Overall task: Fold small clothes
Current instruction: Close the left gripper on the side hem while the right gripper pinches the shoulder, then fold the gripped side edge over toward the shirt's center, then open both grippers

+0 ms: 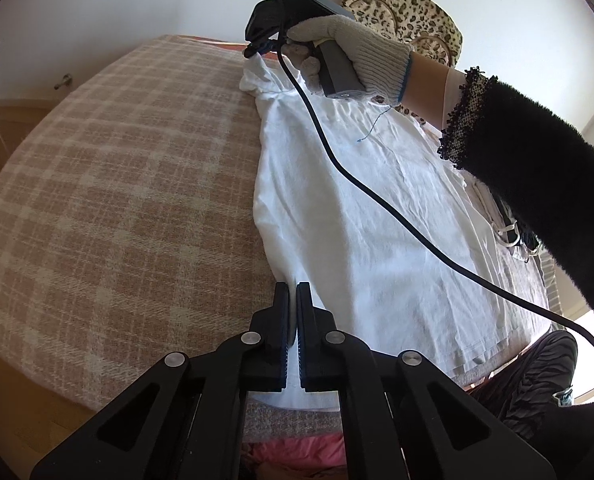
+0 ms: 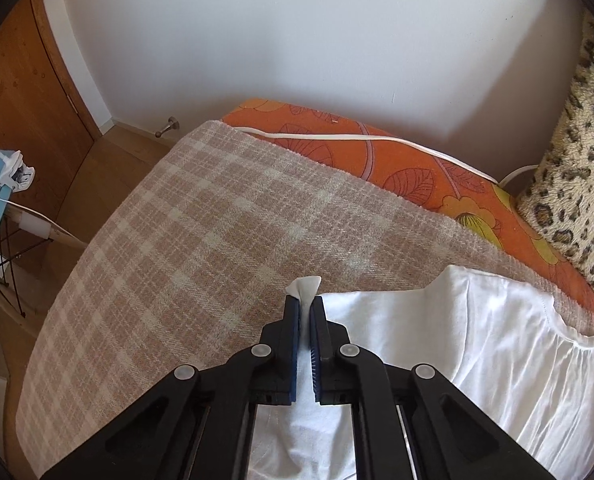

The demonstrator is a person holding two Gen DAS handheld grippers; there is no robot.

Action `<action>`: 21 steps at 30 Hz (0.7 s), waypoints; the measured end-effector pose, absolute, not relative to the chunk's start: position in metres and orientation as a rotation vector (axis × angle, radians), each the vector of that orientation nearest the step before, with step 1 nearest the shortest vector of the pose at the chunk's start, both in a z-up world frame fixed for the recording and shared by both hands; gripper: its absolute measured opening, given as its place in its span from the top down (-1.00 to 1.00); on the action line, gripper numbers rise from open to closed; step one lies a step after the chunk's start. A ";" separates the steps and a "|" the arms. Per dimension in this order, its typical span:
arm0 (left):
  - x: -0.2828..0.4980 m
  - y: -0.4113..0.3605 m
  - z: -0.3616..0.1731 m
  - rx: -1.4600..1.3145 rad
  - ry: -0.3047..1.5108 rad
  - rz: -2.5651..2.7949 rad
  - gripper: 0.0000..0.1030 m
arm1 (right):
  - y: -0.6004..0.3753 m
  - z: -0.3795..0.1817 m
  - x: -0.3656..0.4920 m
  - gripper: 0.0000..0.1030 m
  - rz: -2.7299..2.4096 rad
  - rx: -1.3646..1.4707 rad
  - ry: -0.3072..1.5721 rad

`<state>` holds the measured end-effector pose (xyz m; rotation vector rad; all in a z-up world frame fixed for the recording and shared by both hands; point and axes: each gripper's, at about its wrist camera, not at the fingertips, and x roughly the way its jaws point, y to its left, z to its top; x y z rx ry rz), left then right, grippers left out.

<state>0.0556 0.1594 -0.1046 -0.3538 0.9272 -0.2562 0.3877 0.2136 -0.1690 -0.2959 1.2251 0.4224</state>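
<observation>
1. Left wrist view: a white garment (image 1: pixel 377 216) is seen spread flat on a plaid blanket (image 1: pixel 117 200), its long left edge running up the middle of the picture. The left gripper (image 1: pixel 291 292) is clamped on that edge near the garment's lower corner, with a thin fold of white cloth pinched between the closed jaws. At the far end of the garment, the right gripper (image 1: pixel 257 50) is held by a gloved hand (image 1: pixel 349 44) and is pressed onto the raised far corner of the cloth. A black cable (image 1: pixel 377 196) is draped across the garment.

2. Right wrist view: the right gripper (image 2: pixel 305 304) is closed on a corner of the white garment (image 2: pixel 477 340), and a small peak of cloth is seen sticking out past the fingertips. The rest of the garment is laid to the right of the jaws and beneath them, on the plaid blanket (image 2: pixel 197 220). An orange patterned sheet (image 2: pixel 397 168) is visible beyond the blanket, and a leopard-print fabric (image 2: pixel 577 184) at the right.
</observation>
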 end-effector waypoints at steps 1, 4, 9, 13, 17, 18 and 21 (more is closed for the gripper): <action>0.055 0.159 -0.104 -0.349 0.925 -0.258 0.96 | 0.211 -0.164 0.388 0.96 0.424 -0.293 1.216; 0.052 0.155 -0.104 -0.348 0.920 -0.275 0.96 | 0.202 -0.149 0.389 0.96 0.425 -0.282 1.198; 0.053 0.146 -0.096 -0.340 0.900 -0.312 0.96 | 0.191 -0.132 0.394 0.96 0.410 -0.278 1.162; 0.053 0.137 -0.089 -0.317 0.885 -0.343 0.96 | 0.171 -0.117 0.395 0.96 0.389 -0.259 1.145; 0.052 0.125 -0.084 -0.300 0.875 -0.388 0.96 | 0.149 -0.103 0.395 0.96 0.365 -0.247 1.122; 0.052 0.122 -0.083 -0.294 0.875 -0.399 0.96 | 0.143 -0.099 0.394 0.96 0.356 -0.244 1.112; 0.053 0.109 -0.080 -0.271 0.875 -0.432 0.96 | 0.121 -0.090 0.393 0.96 0.326 -0.230 1.095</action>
